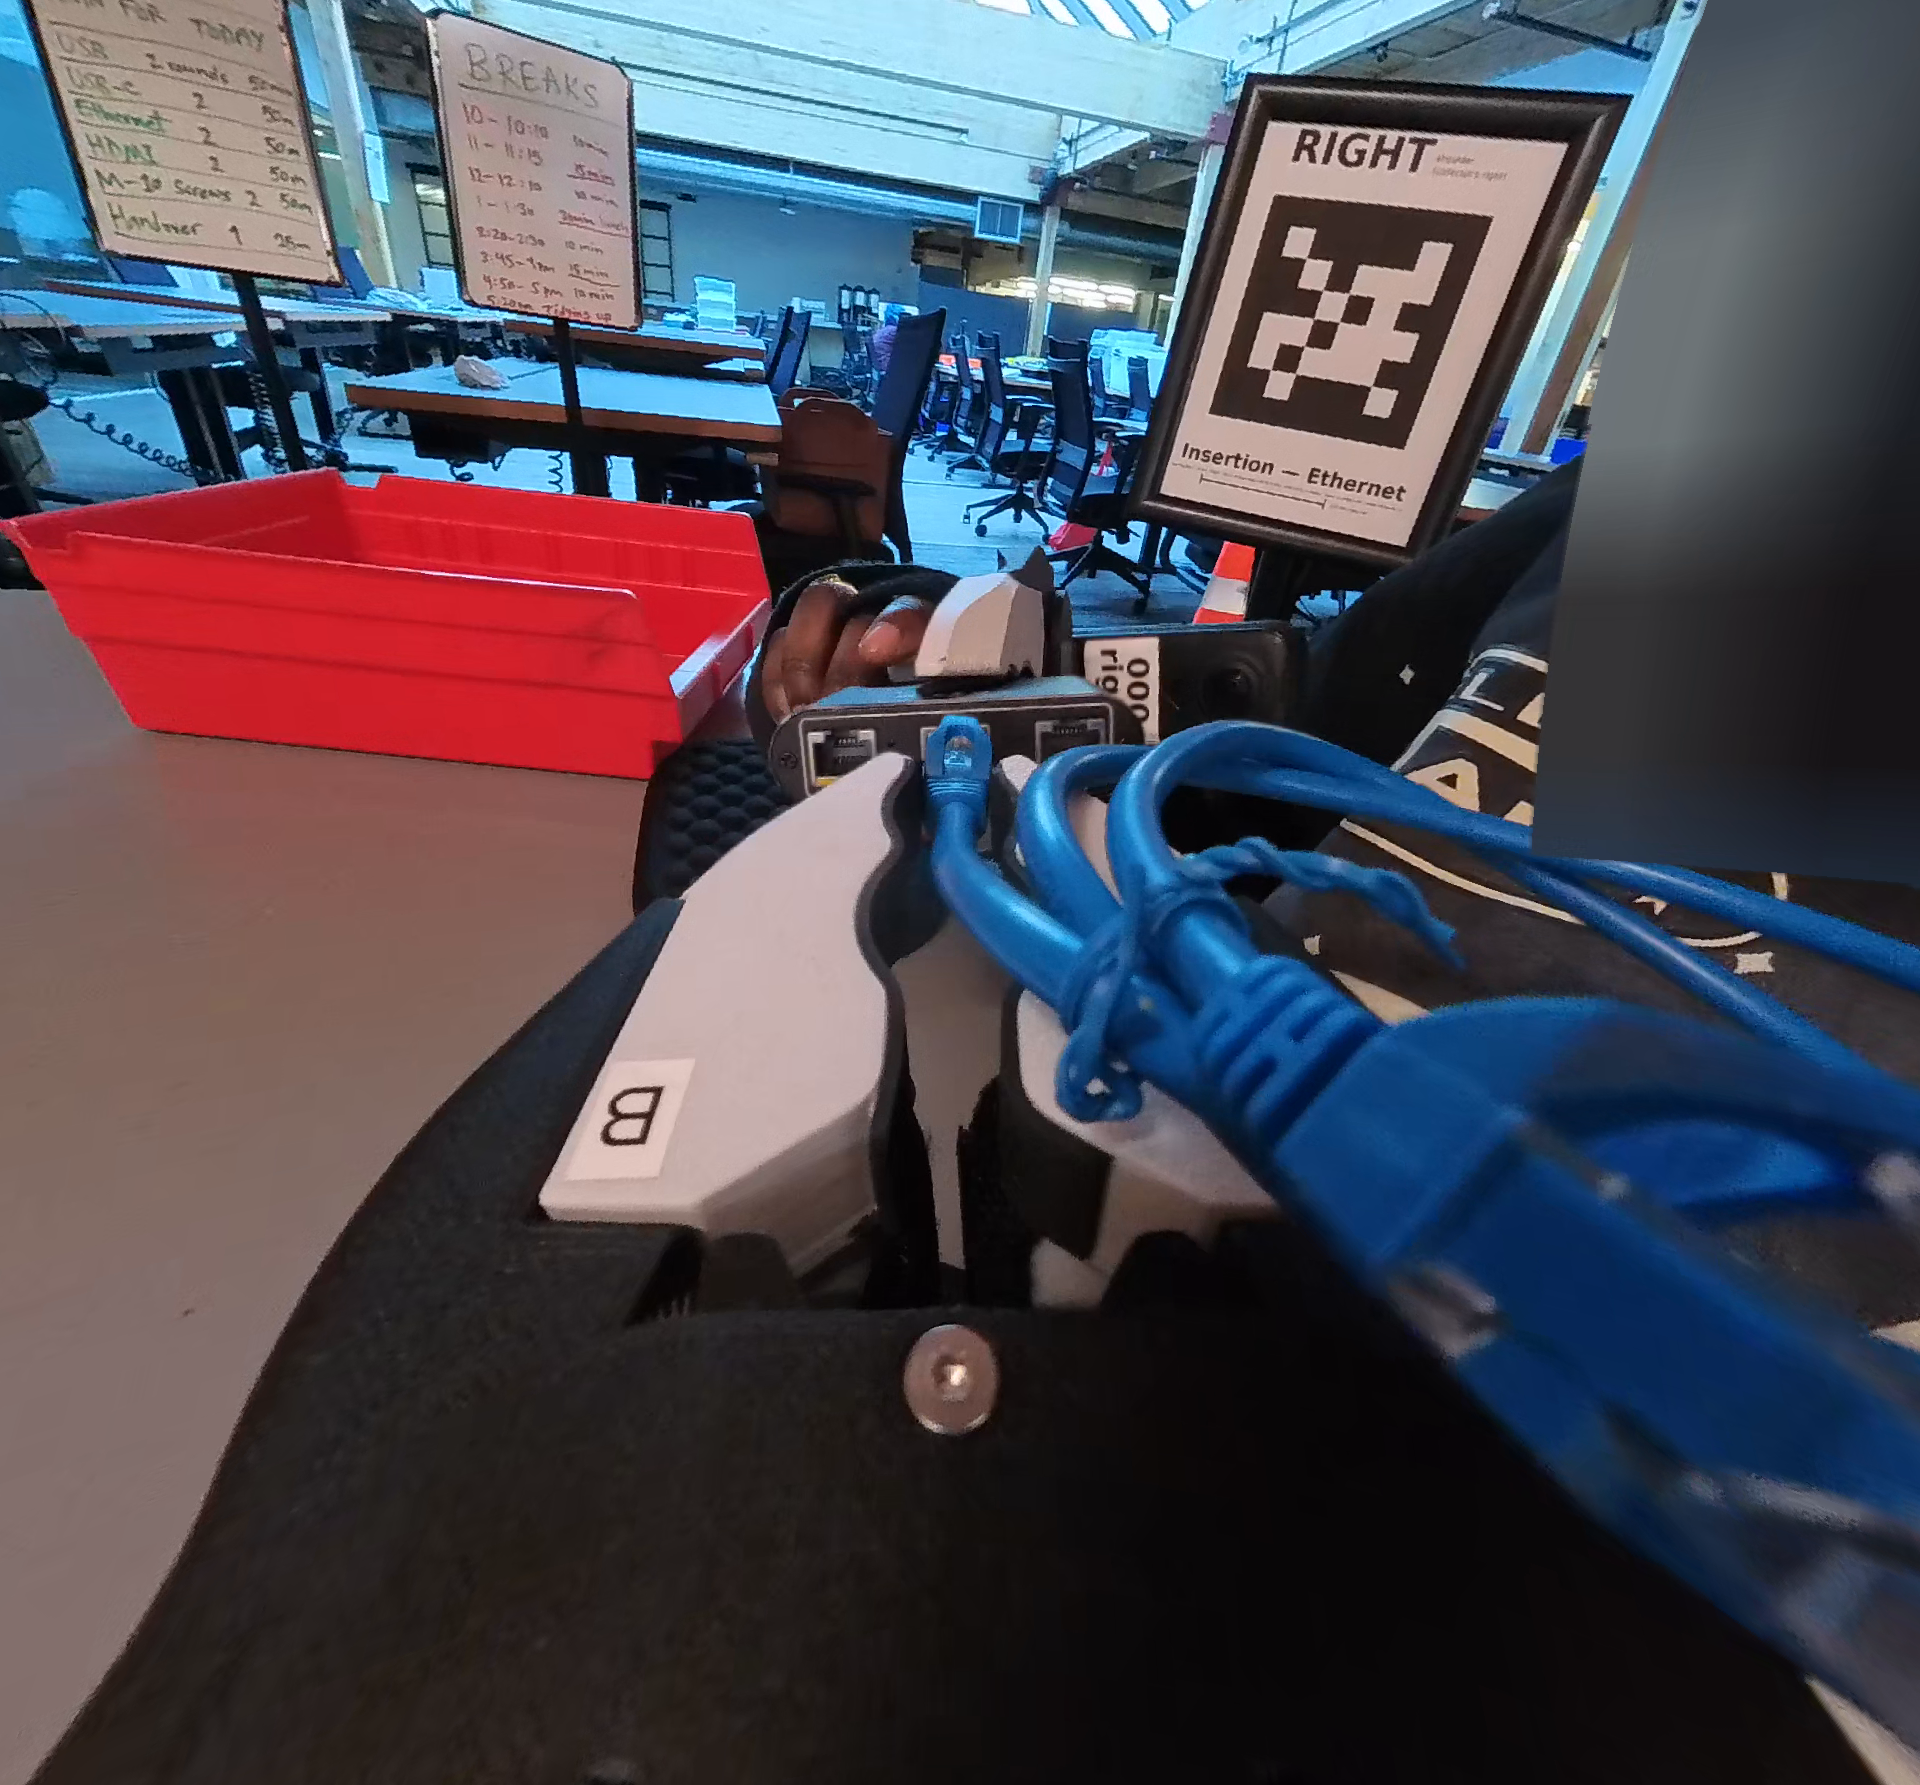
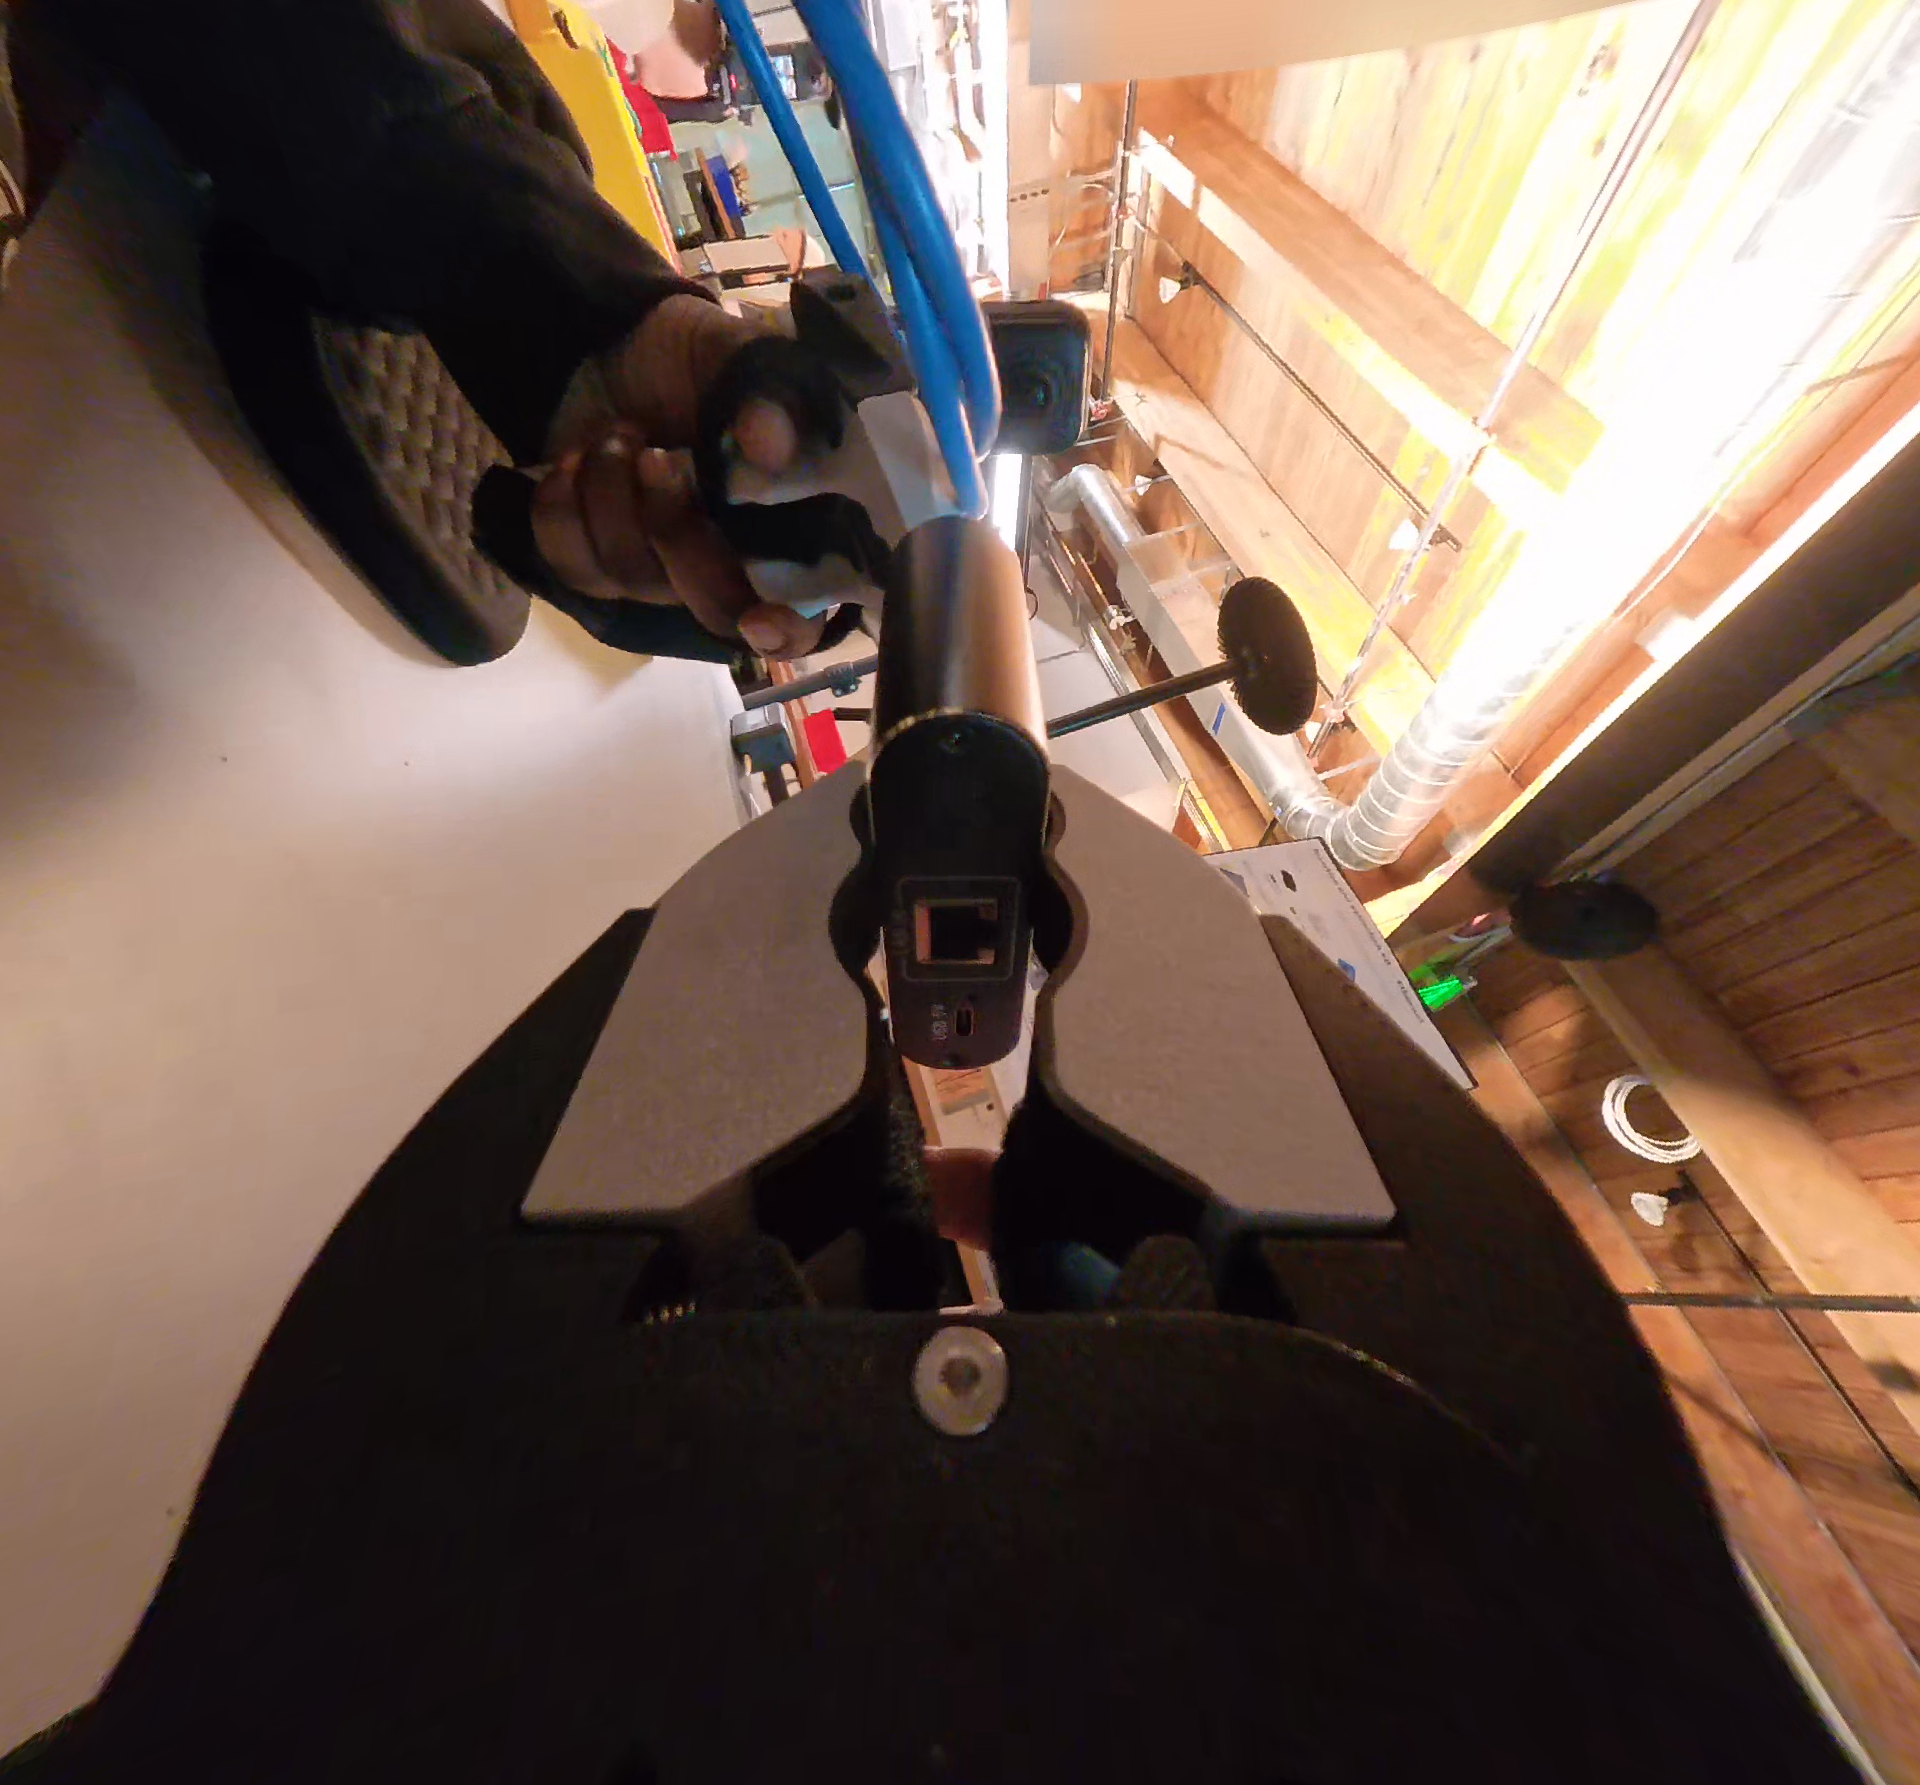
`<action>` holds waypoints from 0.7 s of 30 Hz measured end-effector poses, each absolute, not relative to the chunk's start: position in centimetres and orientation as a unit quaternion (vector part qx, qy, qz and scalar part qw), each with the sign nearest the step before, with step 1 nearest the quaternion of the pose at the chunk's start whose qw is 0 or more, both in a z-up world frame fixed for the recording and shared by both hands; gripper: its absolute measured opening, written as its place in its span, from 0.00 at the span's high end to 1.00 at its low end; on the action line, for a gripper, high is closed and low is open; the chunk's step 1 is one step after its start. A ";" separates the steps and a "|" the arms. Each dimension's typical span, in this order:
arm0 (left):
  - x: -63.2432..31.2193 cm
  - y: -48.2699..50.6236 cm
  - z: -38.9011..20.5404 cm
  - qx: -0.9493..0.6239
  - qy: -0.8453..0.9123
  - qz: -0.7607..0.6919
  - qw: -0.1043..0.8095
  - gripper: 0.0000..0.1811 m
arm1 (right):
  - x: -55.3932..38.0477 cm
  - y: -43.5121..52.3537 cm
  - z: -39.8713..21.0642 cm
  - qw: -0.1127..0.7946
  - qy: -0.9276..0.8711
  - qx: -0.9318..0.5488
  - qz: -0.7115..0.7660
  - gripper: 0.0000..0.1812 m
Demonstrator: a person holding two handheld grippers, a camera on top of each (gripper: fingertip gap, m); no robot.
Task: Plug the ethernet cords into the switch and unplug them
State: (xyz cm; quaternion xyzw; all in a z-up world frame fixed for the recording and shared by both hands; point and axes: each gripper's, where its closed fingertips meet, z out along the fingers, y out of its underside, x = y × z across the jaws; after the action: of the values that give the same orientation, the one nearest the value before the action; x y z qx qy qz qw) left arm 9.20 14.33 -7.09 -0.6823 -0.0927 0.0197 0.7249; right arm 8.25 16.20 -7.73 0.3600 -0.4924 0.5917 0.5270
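Note:
My left gripper [image 1: 956,785] is shut on the plug [image 1: 954,756] of a blue ethernet cord [image 1: 971,883]. The plug's tip sits in the middle port of the small black switch [image 1: 1039,705]. The rest of the cord is a tied bundle draped over my right-hand finger, with its other plug [image 1: 1288,1039] close to the camera. My right gripper [image 2: 956,868] is shut on the switch [image 2: 956,800], held off the table; its near end faces the camera with an empty port. It also shows behind the switch in the left wrist view [image 1: 987,629]. The cord [image 2: 904,229] enters the switch's far end.
A red bin [image 1: 395,613] stands on the grey table [image 1: 260,904] to the left. A framed marker sign [image 1: 1361,322] stands at the back right, two whiteboards [image 1: 177,94] at the back left. A black textured pad [image 1: 707,821] lies under the switch. The tips of both grippers are at nearly the same place.

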 end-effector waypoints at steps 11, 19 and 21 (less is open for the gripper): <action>9.4 14.8 -8.1 -0.704 -0.090 0.015 0.704 0.94 | 8.5 16.0 -8.4 0.545 -0.491 0.387 0.559 0.87; 9.1 14.9 -8.1 -0.700 -0.103 0.028 0.706 0.94 | 8.3 15.9 -8.5 0.539 -0.501 0.380 0.561 0.87; 9.2 14.9 -8.8 -0.720 -0.099 0.029 0.686 0.94 | 8.5 15.6 -9.1 0.536 -0.508 0.395 0.547 0.87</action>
State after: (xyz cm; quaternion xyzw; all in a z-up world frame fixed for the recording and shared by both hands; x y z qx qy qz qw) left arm 9.22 14.90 -8.84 -0.7199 -0.0989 0.0285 0.6864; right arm 8.50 15.59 -9.05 0.3948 -0.5076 0.5469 0.5361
